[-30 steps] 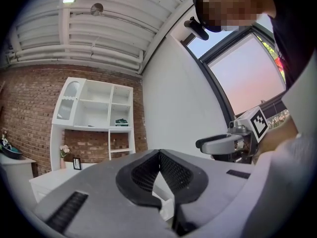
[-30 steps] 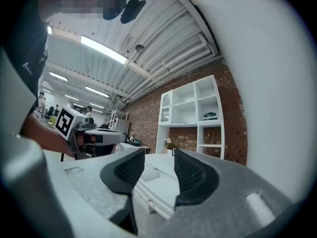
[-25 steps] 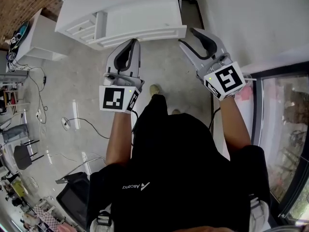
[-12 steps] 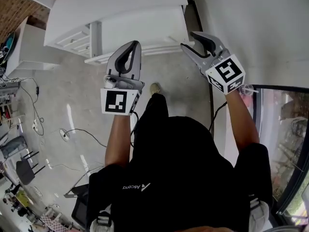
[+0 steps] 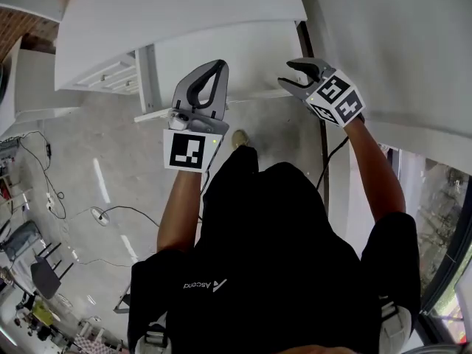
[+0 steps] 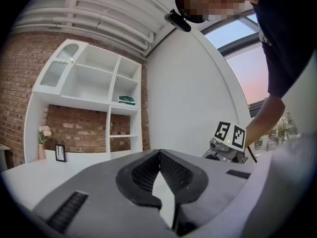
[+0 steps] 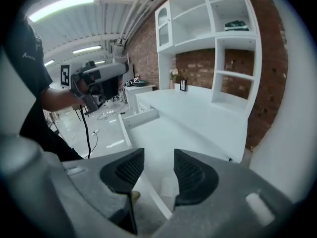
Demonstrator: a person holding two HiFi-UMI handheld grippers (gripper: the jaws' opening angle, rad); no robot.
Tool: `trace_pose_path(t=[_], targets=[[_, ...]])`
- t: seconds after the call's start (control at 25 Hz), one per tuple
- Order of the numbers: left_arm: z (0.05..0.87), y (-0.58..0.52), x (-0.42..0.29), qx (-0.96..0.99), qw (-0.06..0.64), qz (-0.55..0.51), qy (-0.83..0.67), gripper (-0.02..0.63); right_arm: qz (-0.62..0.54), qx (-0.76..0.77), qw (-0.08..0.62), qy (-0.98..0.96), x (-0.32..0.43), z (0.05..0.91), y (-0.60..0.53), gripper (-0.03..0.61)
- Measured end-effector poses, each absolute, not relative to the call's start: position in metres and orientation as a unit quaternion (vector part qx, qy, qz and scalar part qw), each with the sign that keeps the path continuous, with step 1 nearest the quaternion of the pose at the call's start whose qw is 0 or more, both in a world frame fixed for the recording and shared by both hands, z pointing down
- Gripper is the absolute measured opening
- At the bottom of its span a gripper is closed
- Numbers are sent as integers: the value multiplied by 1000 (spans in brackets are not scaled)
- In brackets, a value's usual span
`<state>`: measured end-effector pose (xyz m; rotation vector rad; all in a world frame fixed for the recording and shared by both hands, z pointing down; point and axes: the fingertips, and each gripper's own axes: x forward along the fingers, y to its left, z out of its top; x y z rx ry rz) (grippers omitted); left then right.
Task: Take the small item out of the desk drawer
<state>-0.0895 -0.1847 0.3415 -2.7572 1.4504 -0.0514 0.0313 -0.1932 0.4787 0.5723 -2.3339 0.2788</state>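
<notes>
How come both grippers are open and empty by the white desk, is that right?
Not quite. Only the right gripper is open; the left gripper is shut, as the left gripper view shows. Both are empty by the white desk.

The drawer juts out under the desk — left gripper above its front, right gripper at its right end

2 tongs: L, R; 1 desk.
</notes>
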Motion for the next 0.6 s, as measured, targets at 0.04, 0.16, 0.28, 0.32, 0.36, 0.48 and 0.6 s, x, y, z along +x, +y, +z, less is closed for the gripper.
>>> trace_pose_path(t=[0.04, 0.16, 0.28, 0.32, 0.36, 0.48, 0.6], targets=[[346, -192, -93, -886, 9, -18, 463, -2, 116, 215, 369, -897, 28, 491, -199, 184], [358, -211, -104, -886, -3, -19, 464, -2, 140, 191, 421, -876, 20, 528, -212, 184], [369, -225, -112, -884, -12, -22, 466, -2, 162, 165, 471, -851, 20, 563, -219, 184], [372, -227, -115, -884, -14, -22, 467, -2, 170, 158, 486, -843, 20, 574, -220, 184], [375, -229, -118, -883, -17, -23, 468, -2, 177, 151, 500, -834, 21, 584, -221, 183], [385, -232, -126, -879, -26, -23, 476, -2, 196, 131, 537, -810, 24, 613, -220, 183], [394, -237, -132, -874, -38, -21, 485, -2, 213, 119, 568, -786, 29, 636, -223, 183]])
